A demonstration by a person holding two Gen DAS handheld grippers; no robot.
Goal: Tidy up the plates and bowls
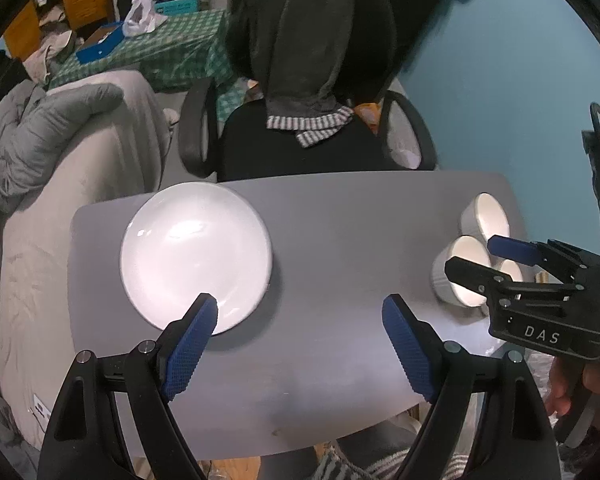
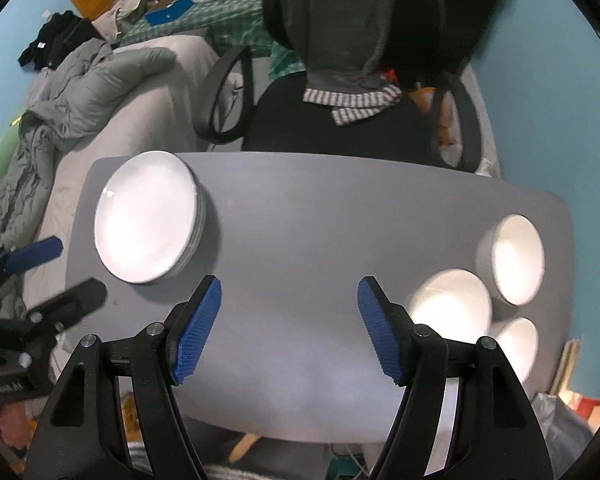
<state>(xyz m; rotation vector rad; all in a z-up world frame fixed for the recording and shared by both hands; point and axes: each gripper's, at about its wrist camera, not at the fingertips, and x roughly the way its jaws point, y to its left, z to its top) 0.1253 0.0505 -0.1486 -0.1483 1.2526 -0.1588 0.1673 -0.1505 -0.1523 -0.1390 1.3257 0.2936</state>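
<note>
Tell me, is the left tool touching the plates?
Apart. The right wrist view shows the left tool beside the plates, with bare table between them.

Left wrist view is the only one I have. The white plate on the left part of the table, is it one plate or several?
Observer: Several. The right wrist view shows a stack of plates, with layered rims along its right edge.
Operator: My view hides part of the right side. What stands there?
Observer: Three white bowls clustered together: far, middle, near.
Operator: Does the right gripper hold anything?
Observer: No. Its fingers stand apart over the bare table, with nothing between them.
</note>
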